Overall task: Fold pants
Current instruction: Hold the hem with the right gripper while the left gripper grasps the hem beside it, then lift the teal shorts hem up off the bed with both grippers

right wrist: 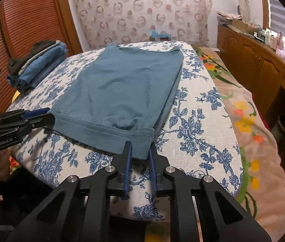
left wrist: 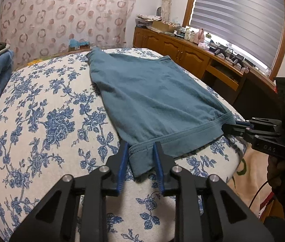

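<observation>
Pants (left wrist: 152,96), teal, lie flat on the floral-covered bed (left wrist: 41,121), the hemmed band nearest us and the long axis running straight away from both claws toward the far edge. We find the left claw (left wrist: 140,155) at the band's left corner, jaws apart with the cloth between them but not yet pinched. The right claw (right wrist: 140,151) stands likewise at the band's right corner, jaws apart astride the hem, not clamped. Each claw is equally near its own corner; neither has the advantage. We judge the coming move to be a paired grasp of the near band, then a carry forward along the long axis to lay it over the far end. Risk noted: uneven closing would skew the fold. Folded denim stack (right wrist: 39,64) sits well apart at left.
</observation>
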Tool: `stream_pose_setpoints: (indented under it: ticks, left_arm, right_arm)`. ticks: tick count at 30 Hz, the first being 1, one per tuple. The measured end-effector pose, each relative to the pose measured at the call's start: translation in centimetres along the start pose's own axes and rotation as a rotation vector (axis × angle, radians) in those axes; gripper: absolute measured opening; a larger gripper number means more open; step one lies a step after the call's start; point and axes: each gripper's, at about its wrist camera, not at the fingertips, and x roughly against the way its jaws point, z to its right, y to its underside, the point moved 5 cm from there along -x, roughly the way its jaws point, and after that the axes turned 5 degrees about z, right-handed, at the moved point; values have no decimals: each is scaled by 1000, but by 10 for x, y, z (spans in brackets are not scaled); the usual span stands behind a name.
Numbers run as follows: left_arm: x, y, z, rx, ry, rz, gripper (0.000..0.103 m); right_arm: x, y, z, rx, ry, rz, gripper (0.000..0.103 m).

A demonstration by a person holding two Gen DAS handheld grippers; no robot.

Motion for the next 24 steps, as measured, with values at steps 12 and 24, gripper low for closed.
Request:
stream_pose_setpoints:
  ticks: [12,24]
  left_arm:
    - [-2,5,7,-30,-25,-15,34]
    - [15,-5,6,-2,26,30,6]
  right_arm:
    - [5,-1,-1,-8,-13,41,9]
    - [17,-15,-7,5,-35,94,9]
